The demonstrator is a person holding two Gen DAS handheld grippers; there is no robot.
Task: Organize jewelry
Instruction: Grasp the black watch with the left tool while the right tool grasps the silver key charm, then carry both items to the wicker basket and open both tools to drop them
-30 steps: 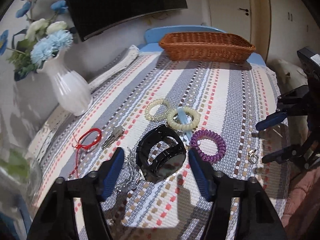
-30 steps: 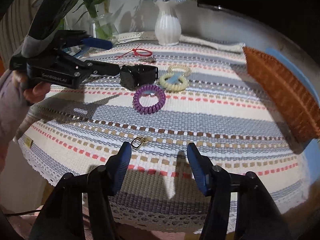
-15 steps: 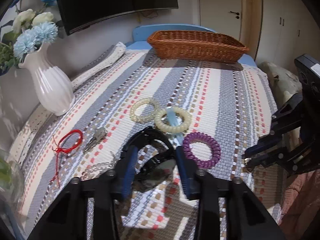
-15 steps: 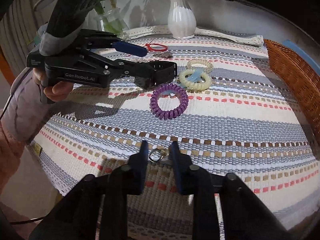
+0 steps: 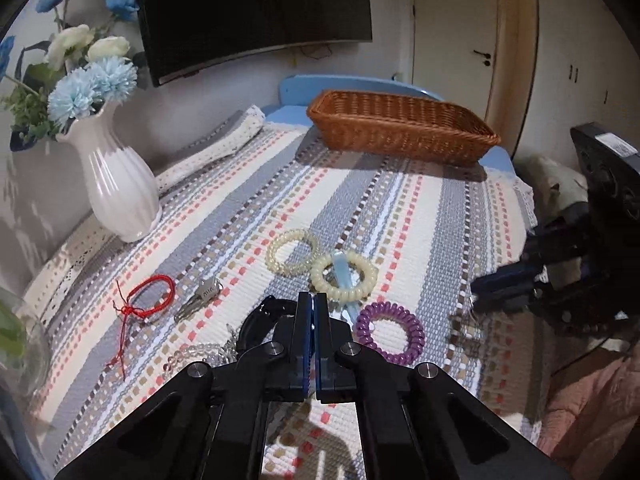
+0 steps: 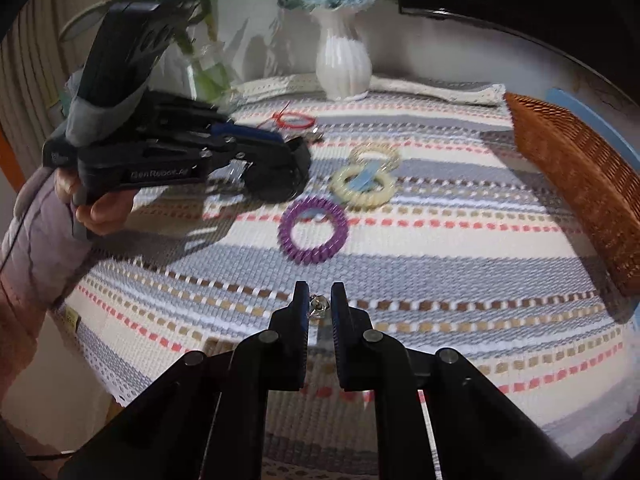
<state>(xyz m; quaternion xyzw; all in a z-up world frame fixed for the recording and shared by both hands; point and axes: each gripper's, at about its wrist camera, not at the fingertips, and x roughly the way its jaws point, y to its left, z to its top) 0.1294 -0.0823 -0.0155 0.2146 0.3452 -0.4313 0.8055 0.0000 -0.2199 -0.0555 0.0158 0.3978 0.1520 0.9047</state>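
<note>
From my left wrist view, the basket [image 5: 404, 128] is sitting at the far end of the tablecloth [image 5: 420, 216], the vase [image 5: 116, 192] is standing at the left edge, and the bracelets [image 5: 344, 276] are lying between them, with the keys [image 5: 200, 298] lying to their left.

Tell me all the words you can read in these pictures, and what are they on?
"GenRobot.AI", blurry, on the side of the left gripper.
Stamped marks on the key: too small to read.
Small yellow tag at the tablecloth's edge: too blurred to read.
</note>
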